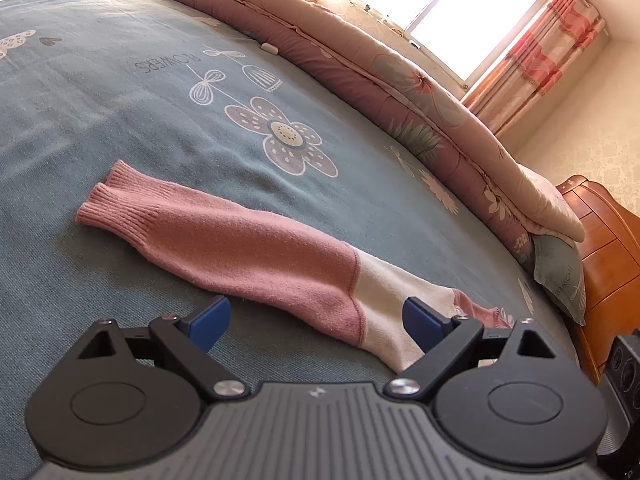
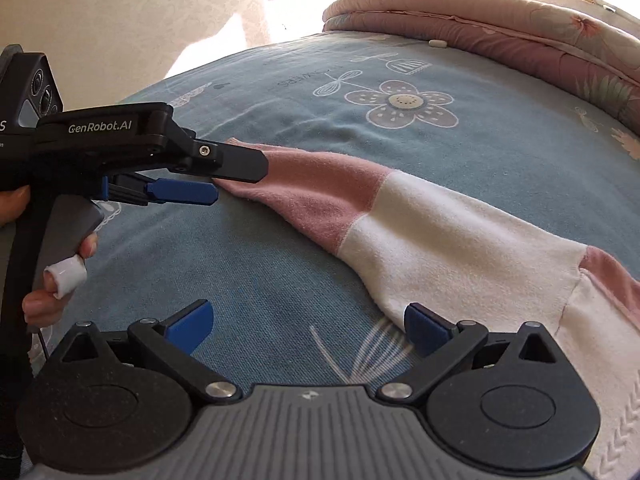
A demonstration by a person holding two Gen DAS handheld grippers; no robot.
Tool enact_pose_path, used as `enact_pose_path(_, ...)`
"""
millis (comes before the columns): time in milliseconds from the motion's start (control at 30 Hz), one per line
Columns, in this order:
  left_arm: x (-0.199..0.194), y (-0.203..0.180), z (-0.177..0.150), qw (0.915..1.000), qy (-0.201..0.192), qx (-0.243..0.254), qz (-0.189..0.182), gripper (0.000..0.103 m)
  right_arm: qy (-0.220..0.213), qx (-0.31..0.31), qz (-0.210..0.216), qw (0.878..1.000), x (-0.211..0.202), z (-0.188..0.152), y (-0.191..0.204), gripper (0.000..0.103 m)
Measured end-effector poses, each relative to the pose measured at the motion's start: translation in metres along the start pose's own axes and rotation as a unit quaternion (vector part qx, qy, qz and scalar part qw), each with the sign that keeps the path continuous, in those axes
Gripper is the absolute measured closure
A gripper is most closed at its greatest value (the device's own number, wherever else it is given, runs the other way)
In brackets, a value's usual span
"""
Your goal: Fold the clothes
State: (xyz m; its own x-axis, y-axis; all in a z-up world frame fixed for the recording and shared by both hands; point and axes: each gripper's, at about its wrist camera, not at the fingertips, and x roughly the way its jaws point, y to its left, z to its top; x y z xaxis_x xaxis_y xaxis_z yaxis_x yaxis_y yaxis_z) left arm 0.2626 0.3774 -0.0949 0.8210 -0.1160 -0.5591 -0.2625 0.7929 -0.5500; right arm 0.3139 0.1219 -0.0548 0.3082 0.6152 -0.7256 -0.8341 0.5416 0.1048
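Observation:
A pink and white knit sweater lies on the blue bed sheet (image 1: pixel 120 92). Its sleeve (image 1: pixel 248 248) stretches out flat, with the ribbed pink cuff (image 1: pixel 108 204) at the far left and a white band (image 1: pixel 392 304) nearer the body. My left gripper (image 1: pixel 316 322) is open and low over the sleeve where pink meets white. From the right wrist view, the left gripper (image 2: pixel 236 182) sits over the sleeve's pink part (image 2: pixel 320 192). My right gripper (image 2: pixel 308 326) is open above the sheet, its right pad at the edge of the white part (image 2: pixel 460 240).
A rolled pink floral quilt (image 1: pixel 360 80) runs along the bed's far side under a bright window (image 1: pixel 440 8). A pillow (image 1: pixel 560 276) and wooden headboard (image 1: pixel 600 240) are at the right. A person's hand (image 2: pixel 60 280) holds the left gripper's handle.

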Motion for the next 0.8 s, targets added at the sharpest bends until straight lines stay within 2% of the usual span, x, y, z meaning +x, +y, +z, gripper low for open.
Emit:
enact_pose_path(100,0.001,-0.001,-0.001,1.0000,0.000,0.000,-0.002,0.010,-0.001,0.028,-0.030,0.999,-0.036,-0.018,-0.013,0.000)
enact_pose_path(267,0.001,0.006,-0.002,0.9995,0.001,-0.029,-0.010,0.010,0.008,0.134,-0.096,0.986,-0.099,-0.096,-0.043,0.000)
enact_pose_path(400,0.003,0.020,-0.003,0.9961,0.008,-0.072,-0.051,0.010,0.002,0.191,-0.113,0.975,-0.132,-0.154,-0.048,0.000)
enact_pose_path(567,0.028,0.037,-0.006,0.9862,0.028,-0.146,-0.072,0.009,-0.018,0.213,-0.127,0.969,-0.146,-0.195,-0.050,0.000)
enact_pose_path(667,0.038,0.033,-0.004,0.9856,-0.009,-0.153,-0.072,0.001,-0.040,0.209,-0.118,0.970,-0.150,-0.208,-0.055,0.000)
enact_pose_path(800,0.036,0.038,0.011,0.9810,-0.057,-0.185,-0.017,0.001,-0.057,0.195,-0.108,0.973,-0.153,-0.215,-0.057,0.000)
